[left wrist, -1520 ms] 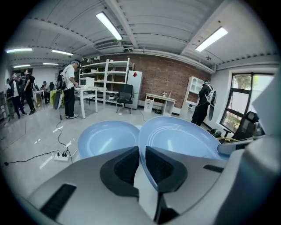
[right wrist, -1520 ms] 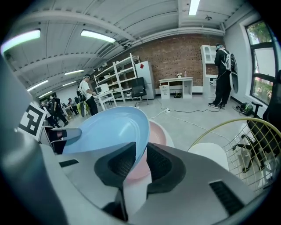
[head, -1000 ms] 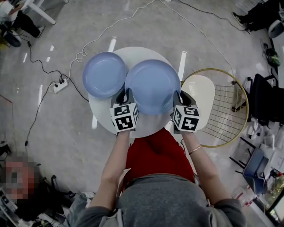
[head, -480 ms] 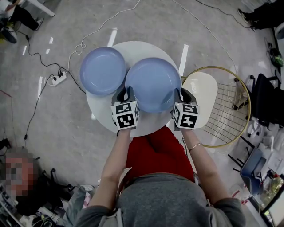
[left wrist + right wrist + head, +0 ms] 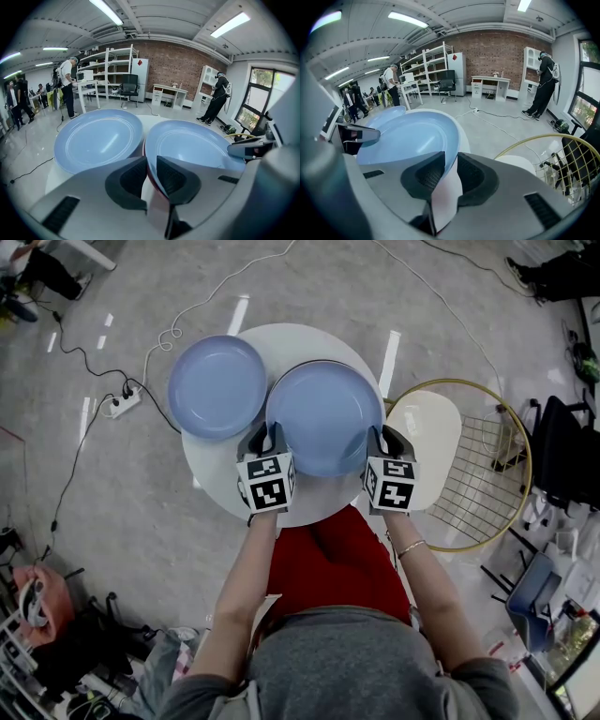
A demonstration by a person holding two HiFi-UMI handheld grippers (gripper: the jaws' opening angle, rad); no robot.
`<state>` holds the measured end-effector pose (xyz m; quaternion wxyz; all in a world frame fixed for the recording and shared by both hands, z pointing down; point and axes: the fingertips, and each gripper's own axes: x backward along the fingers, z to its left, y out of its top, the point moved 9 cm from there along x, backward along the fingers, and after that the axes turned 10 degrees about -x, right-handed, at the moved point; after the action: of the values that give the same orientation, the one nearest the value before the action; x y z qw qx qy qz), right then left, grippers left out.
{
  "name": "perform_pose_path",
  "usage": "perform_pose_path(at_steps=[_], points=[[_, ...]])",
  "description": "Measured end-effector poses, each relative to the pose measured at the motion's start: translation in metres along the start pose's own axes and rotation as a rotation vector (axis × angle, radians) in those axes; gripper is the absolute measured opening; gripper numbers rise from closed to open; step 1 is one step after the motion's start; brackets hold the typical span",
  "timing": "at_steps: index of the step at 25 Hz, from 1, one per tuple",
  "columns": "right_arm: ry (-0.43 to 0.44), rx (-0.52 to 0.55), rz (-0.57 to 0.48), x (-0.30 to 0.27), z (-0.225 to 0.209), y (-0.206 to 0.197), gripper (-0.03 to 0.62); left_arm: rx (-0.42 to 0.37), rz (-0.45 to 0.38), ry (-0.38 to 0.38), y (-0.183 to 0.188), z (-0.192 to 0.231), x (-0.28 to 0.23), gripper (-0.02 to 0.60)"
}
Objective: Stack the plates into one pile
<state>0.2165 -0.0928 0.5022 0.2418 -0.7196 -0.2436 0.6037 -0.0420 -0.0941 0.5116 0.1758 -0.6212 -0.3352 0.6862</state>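
Two pale blue plates are on the round white table [image 5: 281, 341]. The left plate [image 5: 217, 387] [image 5: 98, 140] lies flat by itself. The right plate [image 5: 323, 416] [image 5: 192, 145] [image 5: 405, 136] sits low over the table, rim to rim with the other plate. My left gripper [image 5: 265, 439] [image 5: 150, 161] straddles its left rim. Its jaws have just been opening, and a thin gap shows beside the rim. My right gripper [image 5: 382, 442] [image 5: 449, 164] is shut on the plate's right rim.
A round gold wire chair [image 5: 487, 465] with a white seat [image 5: 427, 432] stands against the table's right side. A power strip [image 5: 122, 413] and cables lie on the floor at left. People stand far back in the room.
Both grippers and the right plate have sunk a little toward the table top. The left plate has not moved.
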Motion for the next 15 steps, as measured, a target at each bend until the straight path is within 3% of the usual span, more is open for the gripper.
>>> perform_pose_path(at_steps=[15], points=[[-0.02, 0.03, -0.022, -0.0058, 0.0009, 0.004, 0.092, -0.032, 0.025, 0.005, 0.0039, -0.0016, -0.0034, 0.101]])
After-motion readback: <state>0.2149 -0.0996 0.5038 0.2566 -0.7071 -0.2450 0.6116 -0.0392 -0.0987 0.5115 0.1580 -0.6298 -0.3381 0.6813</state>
